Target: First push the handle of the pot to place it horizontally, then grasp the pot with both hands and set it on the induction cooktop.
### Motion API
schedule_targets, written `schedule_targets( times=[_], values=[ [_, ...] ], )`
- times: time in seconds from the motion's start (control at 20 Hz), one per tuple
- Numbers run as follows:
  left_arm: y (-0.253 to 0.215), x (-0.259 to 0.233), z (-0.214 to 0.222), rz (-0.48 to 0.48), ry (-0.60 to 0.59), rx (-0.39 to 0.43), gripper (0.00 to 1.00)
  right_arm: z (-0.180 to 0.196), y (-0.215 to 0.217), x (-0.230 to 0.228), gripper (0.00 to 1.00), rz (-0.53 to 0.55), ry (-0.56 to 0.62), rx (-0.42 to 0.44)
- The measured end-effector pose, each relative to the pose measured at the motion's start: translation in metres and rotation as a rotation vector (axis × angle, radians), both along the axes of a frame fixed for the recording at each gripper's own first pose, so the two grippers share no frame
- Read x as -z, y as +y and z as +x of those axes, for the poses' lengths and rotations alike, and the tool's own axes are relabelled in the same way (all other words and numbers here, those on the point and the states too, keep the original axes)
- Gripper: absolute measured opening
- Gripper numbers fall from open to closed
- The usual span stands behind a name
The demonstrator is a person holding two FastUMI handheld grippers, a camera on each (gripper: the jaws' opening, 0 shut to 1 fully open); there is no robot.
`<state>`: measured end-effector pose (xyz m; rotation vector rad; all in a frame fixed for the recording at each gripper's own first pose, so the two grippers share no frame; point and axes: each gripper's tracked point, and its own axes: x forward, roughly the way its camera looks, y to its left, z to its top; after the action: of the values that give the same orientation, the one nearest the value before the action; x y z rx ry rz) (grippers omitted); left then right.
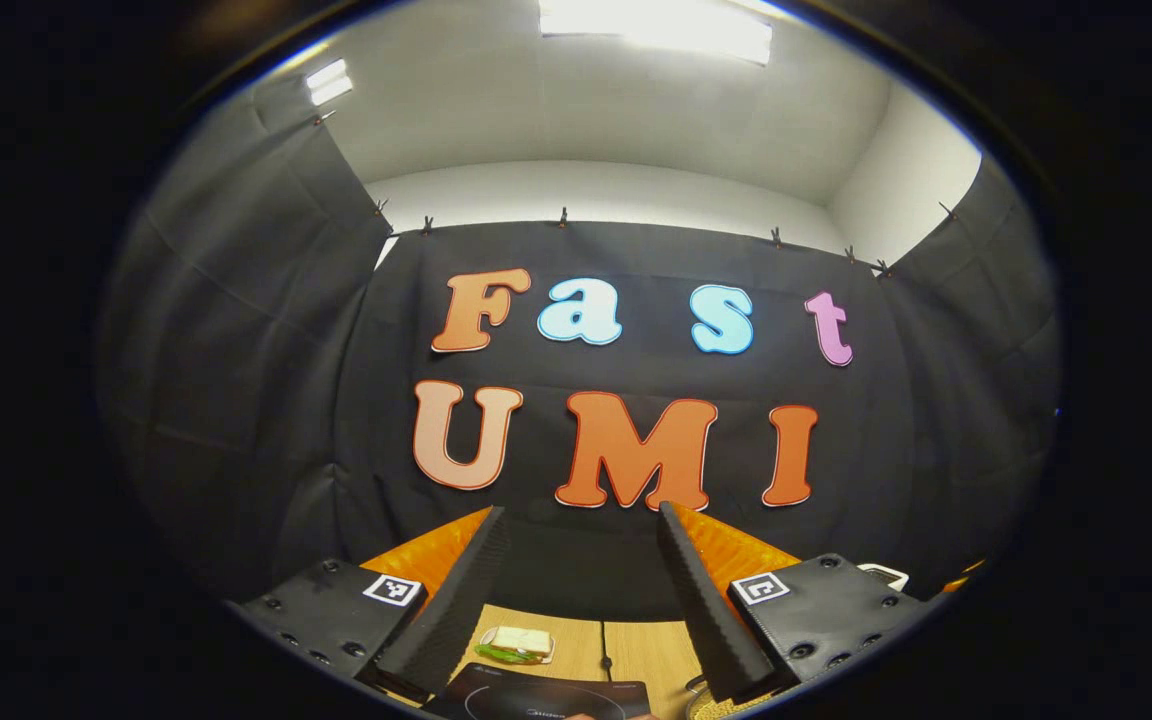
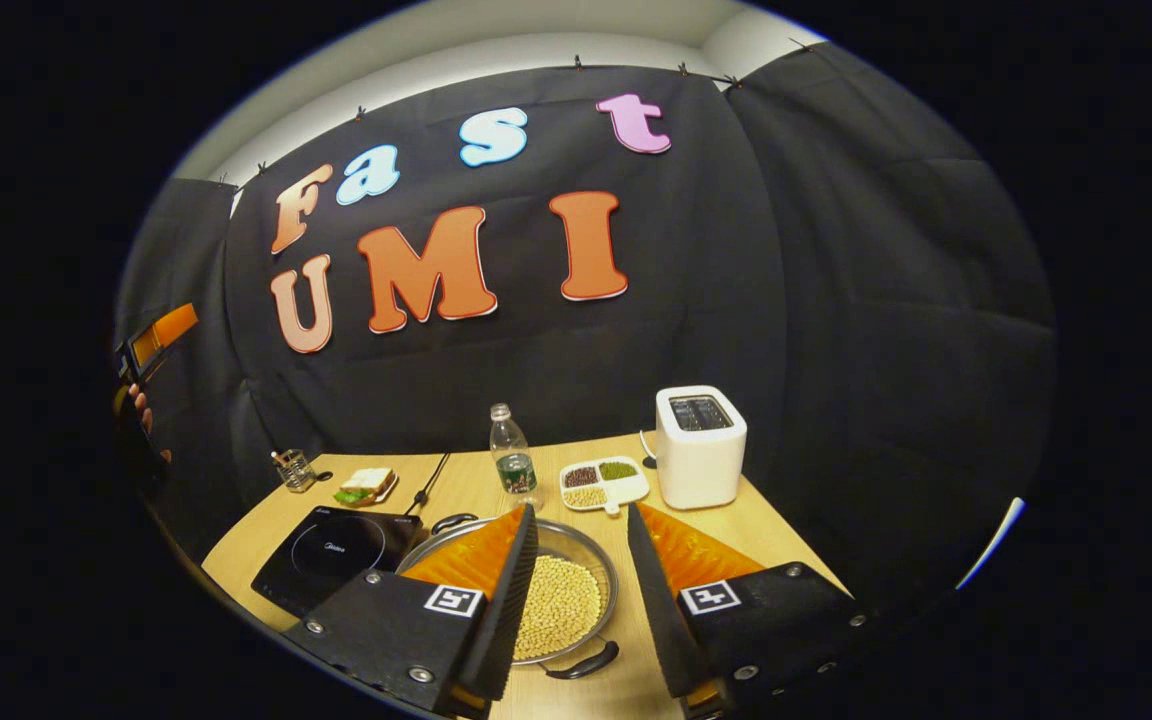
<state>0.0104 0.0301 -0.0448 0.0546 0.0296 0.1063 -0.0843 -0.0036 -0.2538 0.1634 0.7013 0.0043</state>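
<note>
The pot [image 2: 576, 548], a wide shallow metal pan holding yellow beans [image 2: 558, 605], sits on the wooden table [image 2: 766, 540]. One black loop handle [image 2: 584, 662] points toward me and the other handle [image 2: 453, 521] lies at the far rim. The black induction cooktop [image 2: 336, 550] lies just left of the pot. My right gripper [image 2: 581, 512] is open above the pot, touching nothing. My left gripper [image 1: 581, 510] is open, raised and aimed at the wall, with the cooktop [image 1: 546, 695] low between its fingers. In the right gripper view the left gripper [image 2: 151, 340] hangs high at far left, held by a hand [image 2: 141, 410].
Behind the pot stand a water bottle [image 2: 514, 465], a divided dish of beans [image 2: 603, 482] and a white toaster [image 2: 700, 445]. A sandwich on a plate [image 2: 366, 485] and a small glass holder [image 2: 294, 468] sit behind the cooktop. A cable [image 2: 431, 480] runs back. The sandwich [image 1: 521, 643] appears too.
</note>
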Motion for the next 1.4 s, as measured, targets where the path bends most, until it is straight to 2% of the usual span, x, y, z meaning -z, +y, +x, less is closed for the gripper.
schedule_targets(
  times=[0.35,0.5,0.55,0.65,0.75,1.0,1.15,1.25,1.4],
  values=[
    [0.01,0.005,-0.002,0.006,0.012,-0.017,0.97,-0.05,0.016,0.042,0.45,0.034,0.166,-0.042],
    [0.008,0.003,-0.003,0.013,0.01,-0.016,0.97,-0.062,0.021,0.052,0.38,0.042,0.185,-0.052],
    [0.009,0.001,-0.002,0.017,0.005,-0.017,0.97,-0.068,0.021,0.059,0.27,0.043,0.201,-0.051],
    [0.009,-0.002,-0.001,0.023,-0.002,-0.016,0.97,-0.084,0.03,0.072,0.15,0.074,0.256,-0.06],
    [0.008,-0.002,-0.002,0.021,-0.003,-0.011,0.97,-0.098,0.04,0.084,0.1,0.101,0.305,-0.079],
    [0.008,0.008,0.0,-0.001,0.018,-0.004,0.97,-0.135,0.061,0.112,0.05,0.159,0.426,-0.107],
    [0.01,0.015,0.004,-0.007,0.038,-0.01,0.97,-0.151,0.08,0.122,0.02,0.243,0.488,-0.137],
    [0.006,0.02,0.004,-0.018,0.052,0.003,0.97,-0.158,0.084,0.134,0.0,0.291,0.543,-0.113],
    [0.011,0.024,0.006,-0.019,0.059,-0.006,0.96,-0.159,0.086,0.151,0.0,0.302,0.595,-0.084]
  ],
)
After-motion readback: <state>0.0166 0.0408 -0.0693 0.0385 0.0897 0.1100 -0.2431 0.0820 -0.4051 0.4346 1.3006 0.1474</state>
